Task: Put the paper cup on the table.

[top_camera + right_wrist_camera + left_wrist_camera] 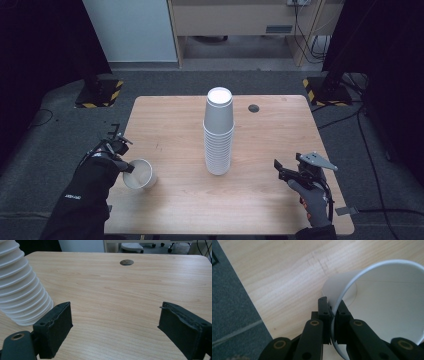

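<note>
A light wooden table point(175, 120) takes up the middle of the high view, ringed by grey carpet, and that view alone takes in its whole outline. At the centre of the frame stands a tall stack of white paper cups point(218, 131), set mouth-down with a flat cup base at the top; the right gripper view catches just its ribbed lower rims at the upper left. Up and to the right of the stack a small round dark grommet point(254, 108) sits in the tabletop, seen again near the top centre of the right gripper view. In the lower left of the high view a single white paper cup point(140, 174) is tipped on its side, mouth toward the lower left. The left gripper point(124, 165), held by a black-gloved hand, meets that cup's rim; the left gripper view shows what the high view cannot, its two jaws clamped on the cup wall, one inside and one outside. In the lower right, the right gripper point(278, 168) hangs over bare wood, jaws spread wide and grasping nothing, well apart from the stack.
</note>
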Available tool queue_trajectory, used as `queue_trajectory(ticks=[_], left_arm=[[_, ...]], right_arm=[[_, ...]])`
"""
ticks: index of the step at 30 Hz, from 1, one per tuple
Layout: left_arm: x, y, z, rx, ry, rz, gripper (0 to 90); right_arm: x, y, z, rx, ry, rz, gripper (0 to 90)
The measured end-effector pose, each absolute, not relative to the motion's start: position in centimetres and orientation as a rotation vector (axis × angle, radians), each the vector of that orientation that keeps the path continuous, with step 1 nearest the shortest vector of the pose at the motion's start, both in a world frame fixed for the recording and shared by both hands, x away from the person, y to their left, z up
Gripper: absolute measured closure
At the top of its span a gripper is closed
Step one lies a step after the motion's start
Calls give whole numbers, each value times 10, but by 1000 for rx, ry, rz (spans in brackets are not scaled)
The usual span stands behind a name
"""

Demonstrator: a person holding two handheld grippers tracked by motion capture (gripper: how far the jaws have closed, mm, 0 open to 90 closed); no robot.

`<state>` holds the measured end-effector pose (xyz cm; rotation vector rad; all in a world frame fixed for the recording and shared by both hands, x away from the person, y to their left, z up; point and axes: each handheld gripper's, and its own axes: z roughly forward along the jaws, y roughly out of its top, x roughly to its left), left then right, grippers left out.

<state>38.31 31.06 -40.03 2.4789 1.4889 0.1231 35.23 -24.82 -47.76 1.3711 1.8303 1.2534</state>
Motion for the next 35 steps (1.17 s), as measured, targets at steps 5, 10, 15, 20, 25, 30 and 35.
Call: queue_trajectory(ticks=[5, 10, 15, 20, 25, 30, 35], left_arm=[[385, 310, -403, 2497, 1508, 78, 850], [386, 310, -407, 2501, 1535, 34, 840], [386, 308, -411, 2492, 1554, 34, 830], [386, 309, -411, 2474, 1533, 69, 770], [380, 308, -408, 2395, 1485, 153, 640], [365, 308, -402, 2242, 1395, 248, 530], [350, 317, -401, 2054, 1336, 372, 465]], right_arm=[[352, -248, -478, 1372, 1832, 1256, 114], [352, -248, -478, 1372, 1833, 1257, 114], [352, -248, -477, 1370, 1830, 1259, 114], [352, -248, -477, 1369, 1832, 1258, 113], [352, -248, -477, 1369, 1833, 1257, 112], [352, -248, -477, 1376, 1823, 1262, 110], [352, -248, -477, 1381, 1819, 1264, 110]])
